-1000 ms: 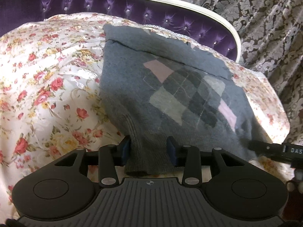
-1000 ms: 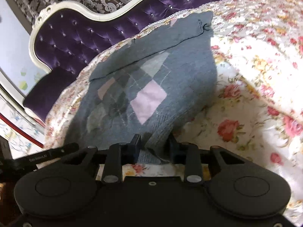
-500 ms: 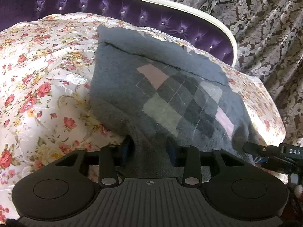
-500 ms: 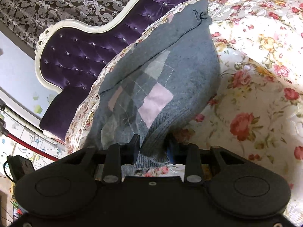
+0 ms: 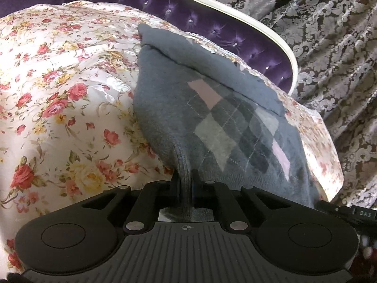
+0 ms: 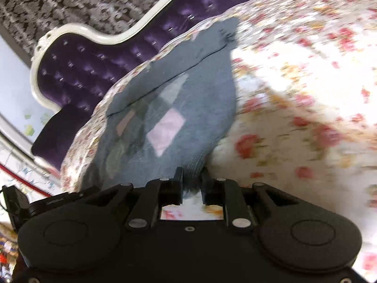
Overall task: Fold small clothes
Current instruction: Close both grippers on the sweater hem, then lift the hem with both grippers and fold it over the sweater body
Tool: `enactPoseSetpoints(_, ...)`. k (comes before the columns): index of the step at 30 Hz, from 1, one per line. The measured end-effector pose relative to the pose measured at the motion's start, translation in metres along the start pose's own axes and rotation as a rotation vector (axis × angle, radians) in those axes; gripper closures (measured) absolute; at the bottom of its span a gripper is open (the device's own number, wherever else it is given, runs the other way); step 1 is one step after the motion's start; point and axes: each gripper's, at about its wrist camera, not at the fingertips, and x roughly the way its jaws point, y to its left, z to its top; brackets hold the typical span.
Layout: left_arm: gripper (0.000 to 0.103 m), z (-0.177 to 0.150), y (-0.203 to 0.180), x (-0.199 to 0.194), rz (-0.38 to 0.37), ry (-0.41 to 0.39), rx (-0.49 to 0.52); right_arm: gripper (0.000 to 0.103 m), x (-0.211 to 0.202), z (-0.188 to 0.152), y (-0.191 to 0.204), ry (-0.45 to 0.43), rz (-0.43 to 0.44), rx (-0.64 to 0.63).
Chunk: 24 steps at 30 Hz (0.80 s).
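Grey argyle sweater (image 5: pixel 219 122): spread on floral bed (image 5: pixel 59 99), extending away from both claws. Ribbed hem pinched by left claw (image 5: pixel 186 184); right claw (image 6: pixel 192 185), just closing, pinches it too.

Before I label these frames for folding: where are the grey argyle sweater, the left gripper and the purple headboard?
grey argyle sweater (image 5: pixel 165 118): left wrist view, plain grey body.
left gripper (image 5: pixel 186 184): left wrist view, between fingertips pinching the hem.
purple headboard (image 6: pixel 77 70): right wrist view, tufted panel.
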Motion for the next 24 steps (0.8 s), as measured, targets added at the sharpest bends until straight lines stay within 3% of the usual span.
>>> enactPoseSetpoints(4,0.093,0.002,-0.002,0.002,-0.002,0.008,0.018,0.075,0.0,0.003,-0.012,0.005,0.022,0.039)
enactPoseSetpoints(5,0.092,0.002,-0.003,0.003,-0.006,0.009,0.022,0.071,0.002,0.004,-0.013,0.008,0.038,0.048)
enactPoseSetpoints(7,0.083,0.004,-0.004,0.005,-0.012,0.01,0.026,0.05,0.007,0.004,-0.014,0.009,0.083,0.071)
enactPoseSetpoints(11,0.08,0.006,-0.011,0.009,-0.017,0.013,0.051,0.045,0.02,0.009,-0.006,0.013,0.111,0.064)
enactPoseSetpoints(12,0.09,0.007,-0.014,0.01,-0.002,0.02,0.071,0.045,0.023,0.01,-0.003,0.017,0.11,0.054)
enactPoseSetpoints(13,0.096,0.007,-0.016,0.01,0.011,0.028,0.087,0.057,0.026,0.01,0.0,0.022,0.102,0.046)
enactPoseSetpoints(14,0.096,0.007,-0.016,0.008,0.006,0.031,0.085,0.078,0.028,0.011,0.002,0.033,0.083,0.035)
enactPoseSetpoints(15,0.096,0.007,-0.014,0.005,-0.006,0.032,0.075,0.091,0.031,0.01,0.004,0.053,0.069,0.023)
enactPoseSetpoints(20,0.096,0.025,-0.007,-0.023,-0.106,0.004,-0.036,0.091,0.01,0.014,0.007,0.038,0.137,0.037)
enactPoseSetpoints(24,0.096,0.053,-0.013,-0.04,-0.151,-0.048,-0.033,0.091,-0.012,0.038,0.015,-0.02,0.193,0.033)
